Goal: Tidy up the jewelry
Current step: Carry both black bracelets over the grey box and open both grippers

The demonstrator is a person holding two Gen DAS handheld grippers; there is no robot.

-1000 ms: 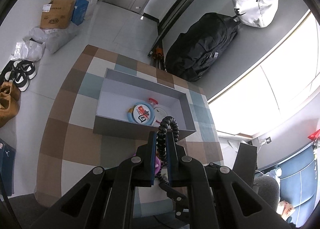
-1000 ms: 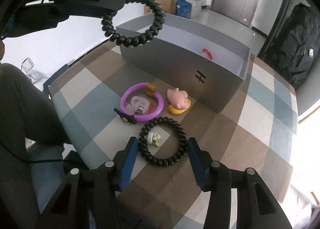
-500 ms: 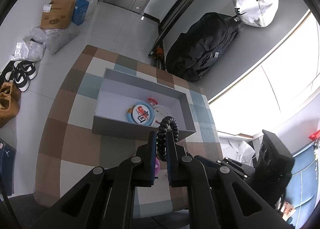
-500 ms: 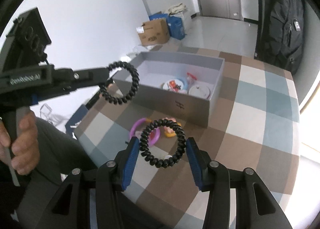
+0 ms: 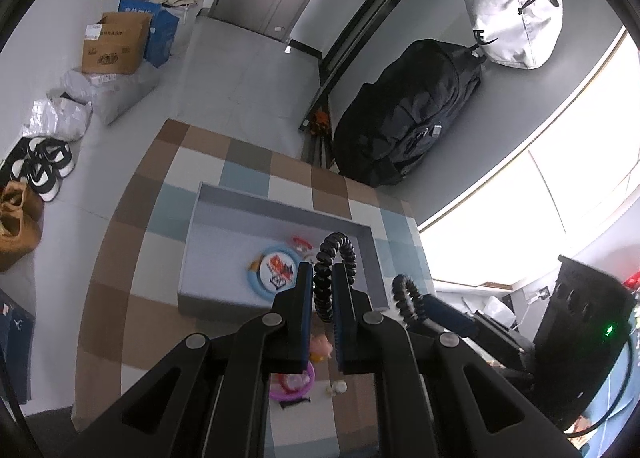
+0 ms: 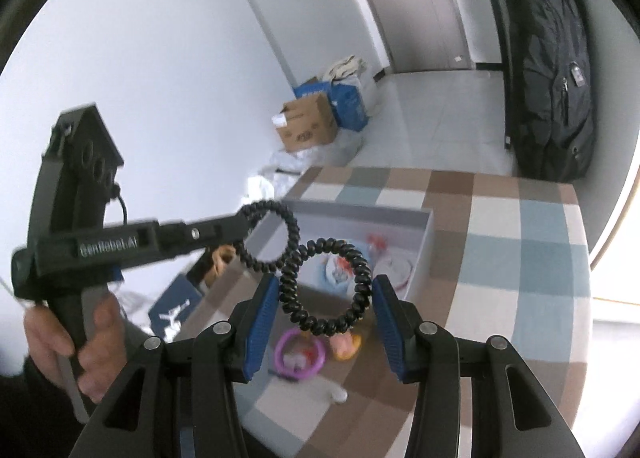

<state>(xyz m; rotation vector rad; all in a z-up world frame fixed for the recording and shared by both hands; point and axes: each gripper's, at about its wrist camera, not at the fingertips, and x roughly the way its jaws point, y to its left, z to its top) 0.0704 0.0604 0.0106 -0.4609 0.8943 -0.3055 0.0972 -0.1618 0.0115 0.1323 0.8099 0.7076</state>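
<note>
My left gripper [image 5: 321, 290] is clamped on 1 black coil bracelet [image 5: 335, 258] above the grey box [image 5: 224, 298], my right gripper [image 6: 325, 300] holds a 2nd coil bracelet [image 6: 325, 290] stretched between its spread fingers, both up over the checkered table [image 6: 520, 258].

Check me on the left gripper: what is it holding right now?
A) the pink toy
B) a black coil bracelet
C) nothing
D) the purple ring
B: the left gripper is shut on a black coil bracelet, lifted above the grey box; the purple ring lies on the table.
</note>
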